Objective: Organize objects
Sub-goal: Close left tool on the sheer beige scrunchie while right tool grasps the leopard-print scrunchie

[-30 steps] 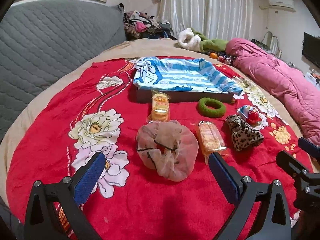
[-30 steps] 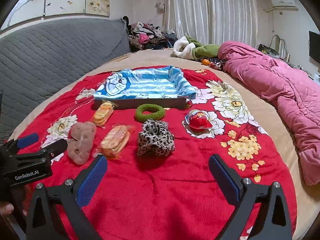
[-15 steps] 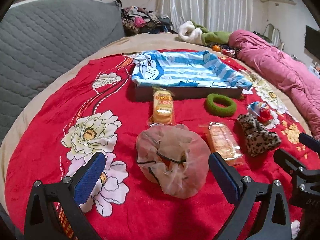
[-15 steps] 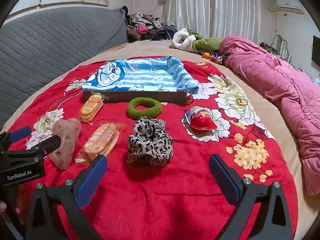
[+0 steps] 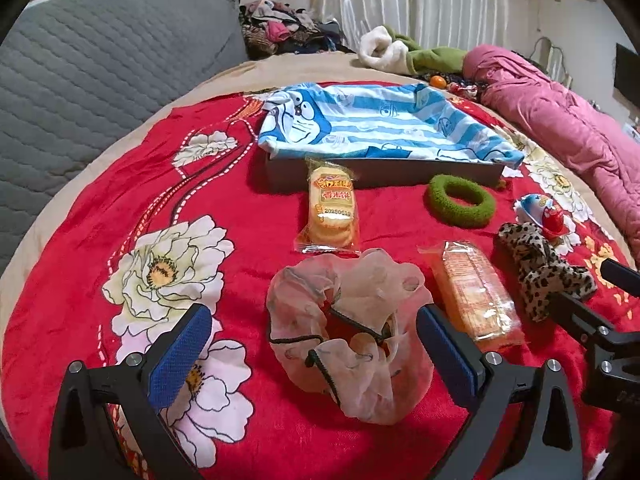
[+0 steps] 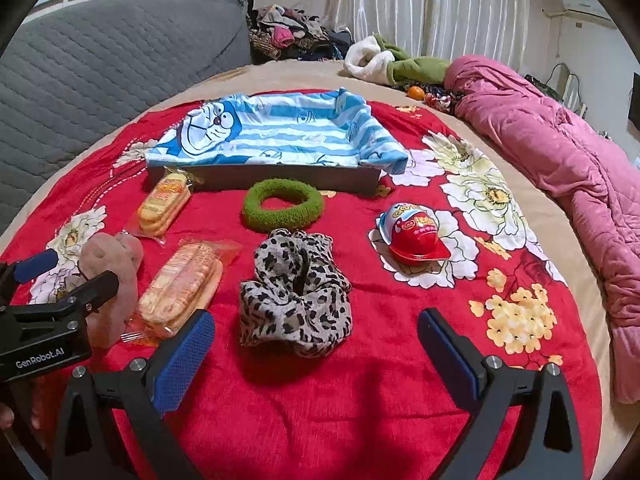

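Left wrist view: our left claw (image 5: 312, 344) has closed in on the sheer pink scrunchie (image 5: 352, 332), jaws wide and straddling it, so its pickup looks next. Rightward, our right claw (image 6: 316, 344) gapes wide just short of the leopard scrunchie (image 6: 296, 292). Beyond both, the towel-lined tray (image 6: 264, 178) sits empty, bedspread around it open.

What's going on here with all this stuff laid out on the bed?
A person is tidying small items off a red floral blanket, holding a gripper in each hand. The left gripper is open around a sheer pink gauze scrunchie; the right gripper is open just short of a leopard-print fabric scrunchie. Nothing is gripped yet. Two wrapped biscuit packs, a green fuzzy ring and a red toy egg lie before a box lined with blue striped cloth.
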